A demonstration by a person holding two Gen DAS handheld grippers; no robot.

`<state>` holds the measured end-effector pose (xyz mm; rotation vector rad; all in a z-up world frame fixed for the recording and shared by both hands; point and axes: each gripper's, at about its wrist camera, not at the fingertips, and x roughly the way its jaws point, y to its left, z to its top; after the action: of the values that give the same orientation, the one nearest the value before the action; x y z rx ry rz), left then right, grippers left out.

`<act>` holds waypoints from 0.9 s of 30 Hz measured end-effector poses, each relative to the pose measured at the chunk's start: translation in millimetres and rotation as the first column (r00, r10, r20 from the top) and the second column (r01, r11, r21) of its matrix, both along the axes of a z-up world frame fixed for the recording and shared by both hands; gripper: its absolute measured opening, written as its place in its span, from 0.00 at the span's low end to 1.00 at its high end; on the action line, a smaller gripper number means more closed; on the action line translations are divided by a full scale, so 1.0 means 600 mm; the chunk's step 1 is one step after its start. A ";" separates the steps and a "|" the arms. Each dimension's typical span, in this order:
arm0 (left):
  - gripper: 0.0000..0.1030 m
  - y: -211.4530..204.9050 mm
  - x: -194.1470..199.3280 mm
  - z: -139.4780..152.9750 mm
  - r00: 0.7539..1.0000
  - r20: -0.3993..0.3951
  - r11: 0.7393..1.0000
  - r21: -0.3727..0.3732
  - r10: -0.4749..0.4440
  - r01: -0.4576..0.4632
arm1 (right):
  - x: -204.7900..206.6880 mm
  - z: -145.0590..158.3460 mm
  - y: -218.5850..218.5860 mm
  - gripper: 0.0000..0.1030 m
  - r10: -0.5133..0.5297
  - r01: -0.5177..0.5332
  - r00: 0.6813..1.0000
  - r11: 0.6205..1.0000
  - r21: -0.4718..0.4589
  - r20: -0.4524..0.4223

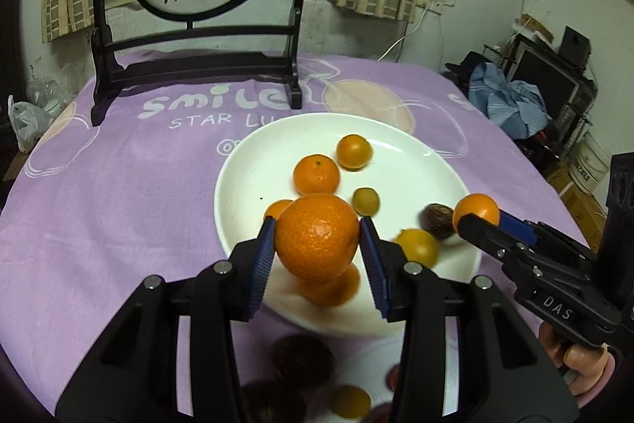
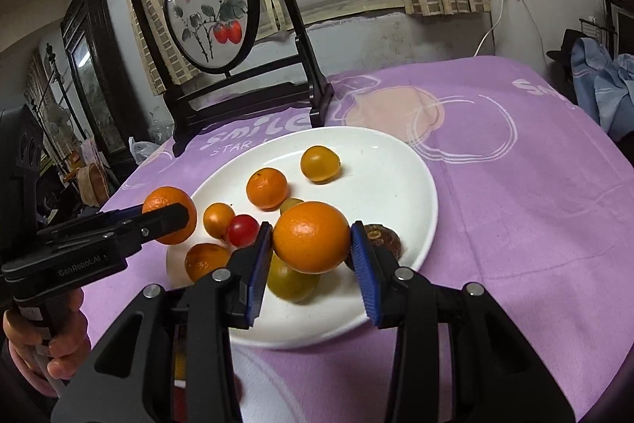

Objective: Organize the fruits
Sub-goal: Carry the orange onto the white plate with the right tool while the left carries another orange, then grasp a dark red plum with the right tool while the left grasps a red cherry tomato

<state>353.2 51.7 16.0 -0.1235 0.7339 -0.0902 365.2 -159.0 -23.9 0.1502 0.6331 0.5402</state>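
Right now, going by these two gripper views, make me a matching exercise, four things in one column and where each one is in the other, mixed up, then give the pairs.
Things
1. mandarin
2. orange
3. red tomato
4. screen

Places
A. standing on the cloth behind the plate
B. clamped in the right gripper
C. lying on the plate
D. clamped in the left gripper

Pairs: 1-D, 2-B, 3-C, 4-A
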 end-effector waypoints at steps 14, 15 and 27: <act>0.96 0.029 -0.081 0.036 0.990 0.106 0.993 0.059 0.097 -0.103 | -0.109 0.021 0.037 0.47 0.236 -0.236 0.972 0.972 0.000 -0.010; 0.96 0.037 -0.089 0.031 0.988 0.103 0.991 0.063 0.113 -0.120 | -0.122 0.016 0.047 0.47 0.263 -0.264 0.965 0.964 -0.017 -0.018; 0.98 0.114 -0.173 0.003 0.961 0.085 0.965 0.000 0.262 -0.263 | -0.183 -0.020 0.085 0.47 0.342 -0.355 0.930 0.930 -0.092 -0.137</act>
<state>249.6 119.9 17.5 -0.2046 0.6281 0.1617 255.7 -108.2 -35.7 -0.0428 0.8127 0.8414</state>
